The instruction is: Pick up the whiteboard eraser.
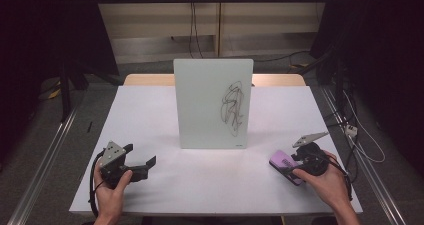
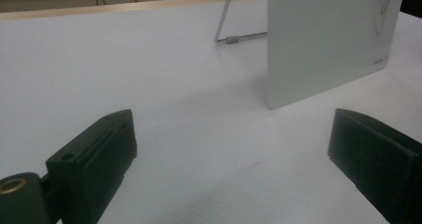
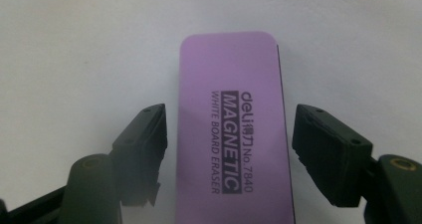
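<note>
A white board (image 1: 212, 105) stands upright in the middle of the table, with a black scribble (image 1: 233, 107) on its right half. A purple magnetic whiteboard eraser (image 1: 282, 162) lies flat at the front right. My right gripper (image 1: 291, 166) reaches down over it. In the right gripper view the eraser (image 3: 231, 84) lies between the two jaws of that gripper (image 3: 230, 129), with a thin gap on each side, so the pads are not pressing. My left gripper (image 1: 140, 155) rests at the front left, open and empty (image 2: 231, 134), pointing towards the board (image 2: 323, 40).
The white table top (image 1: 150, 115) has a wooden strip along its far edge. A wire stand (image 2: 234, 37) props the board from behind. Metal rails run along both sides of the table, and cables lie on the floor at the right.
</note>
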Demonstrator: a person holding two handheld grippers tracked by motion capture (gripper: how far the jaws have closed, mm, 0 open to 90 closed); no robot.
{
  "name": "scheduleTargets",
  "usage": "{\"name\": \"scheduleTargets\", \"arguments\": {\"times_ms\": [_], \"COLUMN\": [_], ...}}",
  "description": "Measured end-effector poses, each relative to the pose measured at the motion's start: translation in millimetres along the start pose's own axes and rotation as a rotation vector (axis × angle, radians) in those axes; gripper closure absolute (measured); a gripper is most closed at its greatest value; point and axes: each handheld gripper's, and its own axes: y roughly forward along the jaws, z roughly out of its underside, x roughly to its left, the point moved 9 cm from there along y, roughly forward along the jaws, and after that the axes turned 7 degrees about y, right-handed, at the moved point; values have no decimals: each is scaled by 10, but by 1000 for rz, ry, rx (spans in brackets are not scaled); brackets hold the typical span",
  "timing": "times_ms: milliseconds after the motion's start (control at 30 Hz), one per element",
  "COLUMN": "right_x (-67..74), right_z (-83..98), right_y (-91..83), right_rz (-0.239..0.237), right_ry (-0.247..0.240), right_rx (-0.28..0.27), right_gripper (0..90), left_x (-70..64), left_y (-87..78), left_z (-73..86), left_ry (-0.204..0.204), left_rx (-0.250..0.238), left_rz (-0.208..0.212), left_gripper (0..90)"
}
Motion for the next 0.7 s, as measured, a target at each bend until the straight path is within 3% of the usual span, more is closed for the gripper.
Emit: {"name": "scheduleTargets", "arguments": {"times_ms": [700], "right_x": [-2], "right_z": [46], "right_y": [33], "right_rz": [25], "right_ry": [-16], "right_rx": [31], "right_gripper": [415], "left_x": [-3], "left_y": [-17], "left_z": [-9], "left_ry": [-4], "left_rx": [-11], "left_rz": [1], "left_gripper": [55]}}
